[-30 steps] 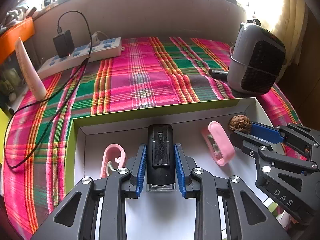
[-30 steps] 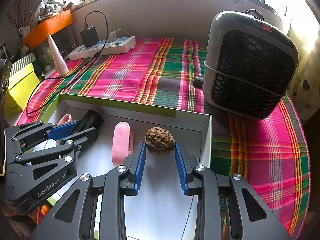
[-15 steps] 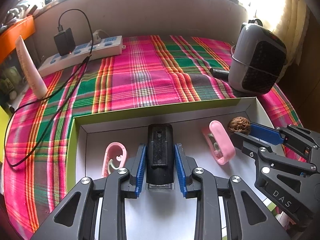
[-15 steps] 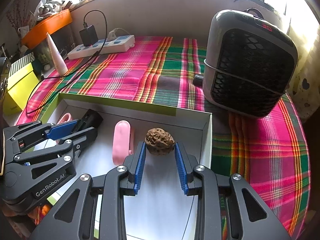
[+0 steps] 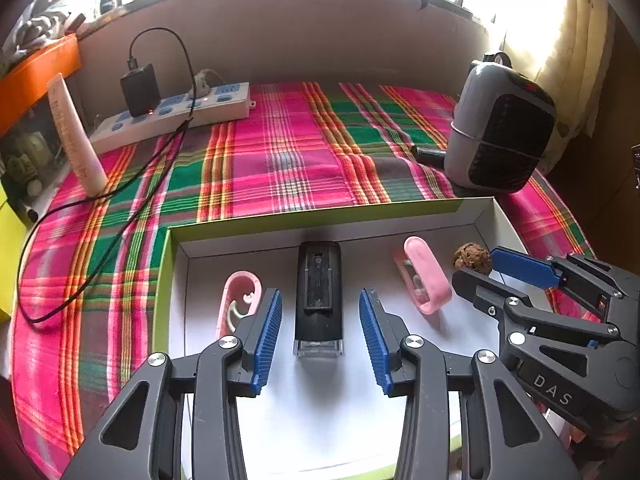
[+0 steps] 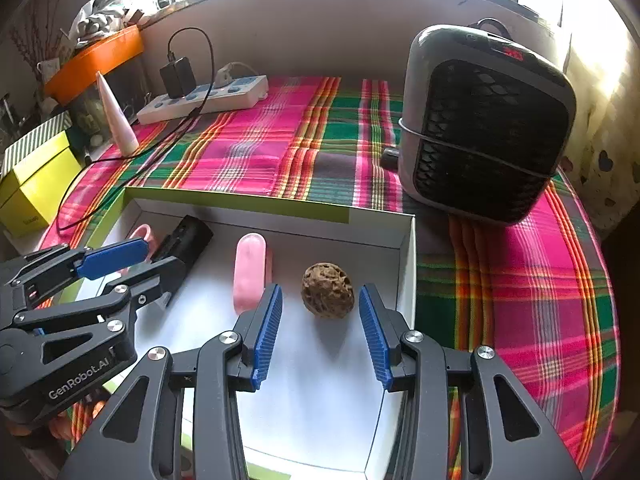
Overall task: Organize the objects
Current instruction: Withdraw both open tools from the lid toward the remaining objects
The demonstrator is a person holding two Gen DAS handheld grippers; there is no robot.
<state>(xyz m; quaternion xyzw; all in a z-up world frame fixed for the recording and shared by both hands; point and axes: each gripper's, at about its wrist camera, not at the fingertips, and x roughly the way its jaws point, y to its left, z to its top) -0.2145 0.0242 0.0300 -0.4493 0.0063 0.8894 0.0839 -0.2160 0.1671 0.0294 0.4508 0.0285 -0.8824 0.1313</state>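
Both tools have just let go: the left tool [image 5: 320,334] is spreading its jaws off the black clip-on light [image 5: 319,294], the right tool [image 6: 320,330] off the walnut [image 6: 327,290], each thing now resting free on the white floor of the box [image 5: 486,216]. Beside the light lie two pink clips [image 5: 424,276], also in the box. Placement looks done; beyond the box stands the heater [image 6: 484,128].

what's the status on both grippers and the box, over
Left gripper opening, black device between, untouched. Right gripper opening, walnut loose between. Both items in the box. Nothing in the way.
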